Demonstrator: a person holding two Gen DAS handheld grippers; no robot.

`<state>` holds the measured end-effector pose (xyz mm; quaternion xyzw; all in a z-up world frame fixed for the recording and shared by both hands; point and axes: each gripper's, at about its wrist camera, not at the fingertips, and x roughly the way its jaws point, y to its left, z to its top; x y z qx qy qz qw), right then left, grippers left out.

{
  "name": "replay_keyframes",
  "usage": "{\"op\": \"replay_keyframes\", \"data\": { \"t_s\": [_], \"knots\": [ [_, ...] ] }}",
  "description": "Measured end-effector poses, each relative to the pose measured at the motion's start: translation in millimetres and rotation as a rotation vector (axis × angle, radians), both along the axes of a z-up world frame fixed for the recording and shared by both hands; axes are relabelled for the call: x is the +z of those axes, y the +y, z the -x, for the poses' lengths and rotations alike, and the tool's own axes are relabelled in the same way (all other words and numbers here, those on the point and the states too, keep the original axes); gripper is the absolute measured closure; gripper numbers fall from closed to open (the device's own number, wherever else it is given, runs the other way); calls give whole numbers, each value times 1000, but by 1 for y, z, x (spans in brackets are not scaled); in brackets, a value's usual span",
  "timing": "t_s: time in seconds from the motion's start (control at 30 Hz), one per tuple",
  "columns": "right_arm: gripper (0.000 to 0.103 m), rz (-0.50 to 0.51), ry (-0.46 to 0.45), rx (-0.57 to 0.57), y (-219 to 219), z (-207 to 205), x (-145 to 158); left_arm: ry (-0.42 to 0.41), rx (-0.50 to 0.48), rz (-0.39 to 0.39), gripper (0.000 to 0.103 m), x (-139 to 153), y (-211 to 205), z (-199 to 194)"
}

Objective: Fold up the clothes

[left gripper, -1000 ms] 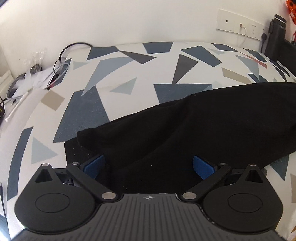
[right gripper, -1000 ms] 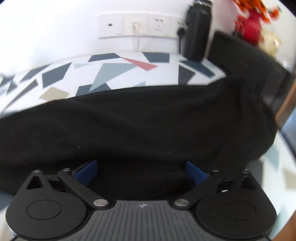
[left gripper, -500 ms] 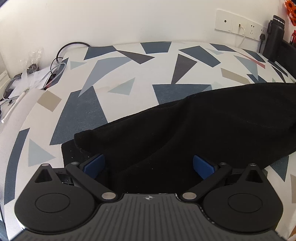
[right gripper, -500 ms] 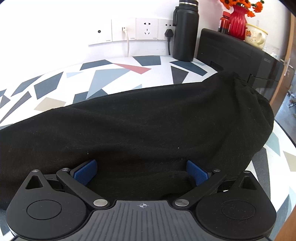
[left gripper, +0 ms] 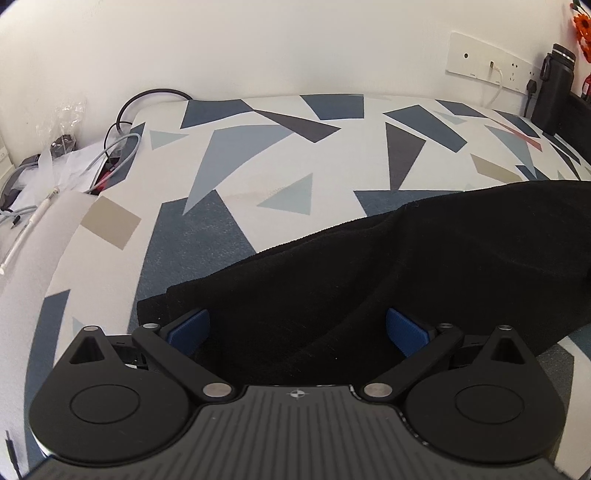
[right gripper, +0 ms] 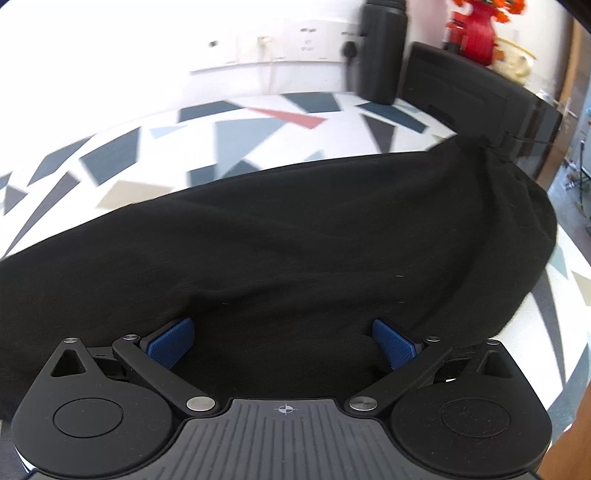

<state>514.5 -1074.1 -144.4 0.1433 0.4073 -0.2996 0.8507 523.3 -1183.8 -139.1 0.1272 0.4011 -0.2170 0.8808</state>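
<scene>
A black garment (left gripper: 406, 266) lies folded lengthwise across a table covered in a white cloth with blue and grey triangles (left gripper: 258, 155). My left gripper (left gripper: 297, 332) is open over the garment's left end, its blue pads (left gripper: 188, 328) spread wide with cloth lying between them. In the right wrist view the same black garment (right gripper: 295, 236) fills the middle. My right gripper (right gripper: 282, 343) is open over its near edge, blue pads (right gripper: 391, 341) far apart. Neither gripper pinches the fabric.
Cables and plastic bags (left gripper: 66, 155) clutter the table's far left. A black bottle (right gripper: 382, 51) stands by the wall sockets (right gripper: 273, 44). A black box (right gripper: 480, 99) and a red vase (right gripper: 476, 33) stand at the right. A bare arm (right gripper: 569, 454) shows at the lower right.
Both grippers stay open over the garment. The left view has shifted slightly right and forward. The right view has swung, now blurred by motion, with the garment's right end farther out.
</scene>
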Motion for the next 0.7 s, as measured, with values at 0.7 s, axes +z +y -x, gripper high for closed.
{"op": "replay_keyframes", "data": {
  "t_s": [0.7],
  "knots": [
    [5,-6,-113,-269,-219,97,48,-12,124,58,1,22,-48,50]
  ]
}}
